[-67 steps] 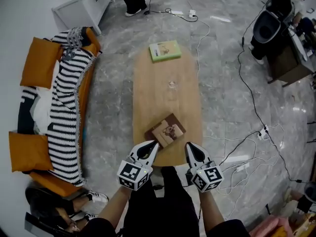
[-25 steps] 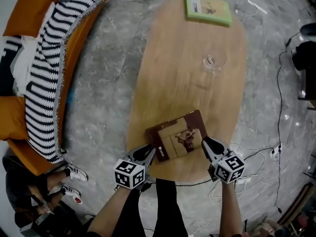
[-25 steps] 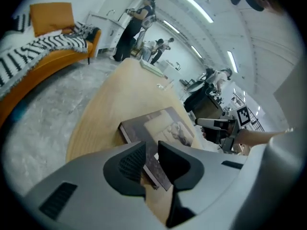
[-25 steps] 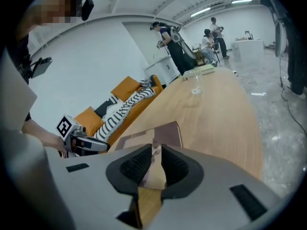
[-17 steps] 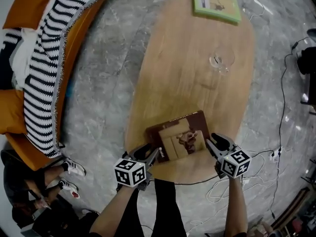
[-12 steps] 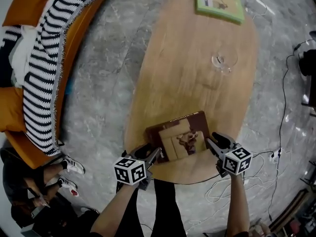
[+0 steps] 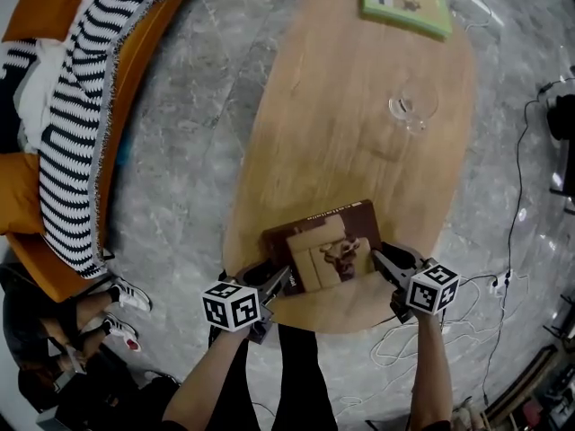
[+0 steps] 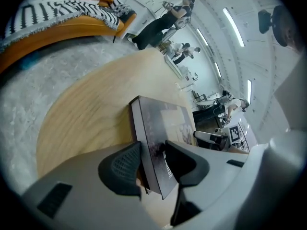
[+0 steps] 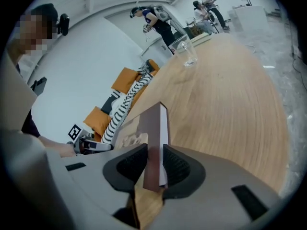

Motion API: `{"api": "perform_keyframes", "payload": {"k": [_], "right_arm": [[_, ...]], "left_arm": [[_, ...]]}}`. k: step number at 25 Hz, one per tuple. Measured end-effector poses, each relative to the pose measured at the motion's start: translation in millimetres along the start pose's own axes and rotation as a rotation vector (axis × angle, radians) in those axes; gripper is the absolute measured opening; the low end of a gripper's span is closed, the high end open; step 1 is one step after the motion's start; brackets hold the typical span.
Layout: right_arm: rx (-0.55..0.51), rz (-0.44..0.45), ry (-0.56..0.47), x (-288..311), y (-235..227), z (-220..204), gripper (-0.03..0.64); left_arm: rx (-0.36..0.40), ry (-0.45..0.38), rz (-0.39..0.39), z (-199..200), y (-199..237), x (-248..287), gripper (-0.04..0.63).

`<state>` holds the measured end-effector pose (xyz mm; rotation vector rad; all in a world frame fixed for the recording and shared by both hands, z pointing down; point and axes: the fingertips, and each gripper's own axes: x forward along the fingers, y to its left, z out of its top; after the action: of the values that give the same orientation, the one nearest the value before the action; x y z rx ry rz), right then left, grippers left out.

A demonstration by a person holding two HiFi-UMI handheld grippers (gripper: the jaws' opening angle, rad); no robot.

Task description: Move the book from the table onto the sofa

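- Book (image 7: 328, 251) lies flat at the table's (image 7: 359, 124) near edge.
- Left gripper (image 7: 277, 283), jaws just opened, straddles its near-left corner without pressing.
- Right gripper (image 7: 384, 260), jaws just closing, clamps its right edge.

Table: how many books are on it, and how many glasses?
Books: 2, the brown book and the green book
Glasses: 1, the glass
Total: 3

Grey marble floor (image 7: 180, 151); white walls (image 9: 96, 47); strip lights (image 8: 231, 20)
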<state>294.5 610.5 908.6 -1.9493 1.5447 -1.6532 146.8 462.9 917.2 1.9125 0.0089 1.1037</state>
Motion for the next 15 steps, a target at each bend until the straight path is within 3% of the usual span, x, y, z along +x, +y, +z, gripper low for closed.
{"api": "perform_keyframes", "payload": {"k": [15], "right_arm": [[0.024,0.002,-0.036,-24,36,-1,0.106]], "left_arm": [[0.063,0.012,0.008,13,-21,-36,0.155]]}}
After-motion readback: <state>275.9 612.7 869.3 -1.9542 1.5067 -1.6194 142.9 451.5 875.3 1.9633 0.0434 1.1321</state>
